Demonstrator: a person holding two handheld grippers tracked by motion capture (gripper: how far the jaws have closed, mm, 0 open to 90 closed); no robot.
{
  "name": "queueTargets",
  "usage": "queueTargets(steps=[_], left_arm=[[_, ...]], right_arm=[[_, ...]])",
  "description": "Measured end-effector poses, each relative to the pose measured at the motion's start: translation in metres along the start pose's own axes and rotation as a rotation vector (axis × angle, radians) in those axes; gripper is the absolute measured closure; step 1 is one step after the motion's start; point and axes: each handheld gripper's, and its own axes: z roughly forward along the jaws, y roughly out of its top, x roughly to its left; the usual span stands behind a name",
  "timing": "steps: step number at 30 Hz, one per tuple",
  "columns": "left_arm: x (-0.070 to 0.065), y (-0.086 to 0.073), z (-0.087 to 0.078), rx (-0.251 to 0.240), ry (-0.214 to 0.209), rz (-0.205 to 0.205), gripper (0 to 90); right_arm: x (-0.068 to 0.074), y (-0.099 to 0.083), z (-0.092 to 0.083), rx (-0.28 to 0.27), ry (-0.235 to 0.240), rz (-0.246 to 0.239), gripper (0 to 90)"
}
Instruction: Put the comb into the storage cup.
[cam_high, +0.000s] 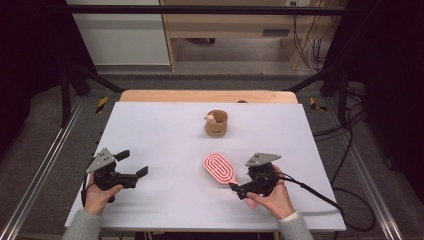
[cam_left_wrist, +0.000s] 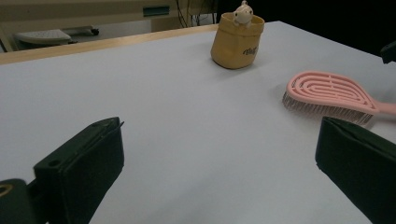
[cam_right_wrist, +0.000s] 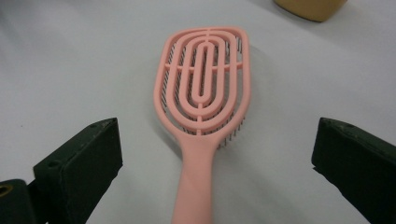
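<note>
Pink hairbrush (cam_high: 219, 168) lies flat on the white table (cam_high: 165, 125), bristles down, its oval head with looping ribs pointing away from the person and its handle pointing back toward the right gripper (cam_high: 239, 192). That gripper sits low at the handle end of the brush, held in the person's right hand (cam_high: 272, 197). In the right gripper view the brush (cam_right_wrist: 203, 100) runs straight up the middle, the handle passing between the two black jaws, which are spread wide with clear table showing on both sides of it; neither pad touches the handle, so nothing is pinched. Beyond the head of the brush, farther from the person, stands a tan fabric pot (cam_high: 216, 123) with a small pale figure poking out of its top; pot and brush are apart, with bare table between them. The left gripper (cam_high: 135, 167) rests well to the left of the brush, held in the left hand (cam_high: 100, 195), its jaws likewise spread and empty. From the left gripper view the brush (cam_left_wrist: 334, 95) lies off to the right with its bristles against the table, and the pot (cam_left_wrist: 237, 42) stands farther back, upright, dark lettering on its side.
</note>
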Motion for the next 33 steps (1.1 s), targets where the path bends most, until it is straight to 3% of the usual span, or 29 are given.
queueTargets(steps=[18,26,33], left_arm=[[0.0,0.0,0.0,-0.001,0.0,0.001,1.1],[0.0,0.0,0.0,0.0,-0.001,0.002,1.1],[0.0,0.0,0.0,0.002,-0.001,0.002,1.1]], right_arm=[[0.006,0.003,0.022,0.109,0.0,-0.028,1.6],[0.007,-0.001,0.029,0.162,0.003,-0.037,10.9],[0.007,-0.003,0.033,0.199,-0.002,-0.043,25.5]])
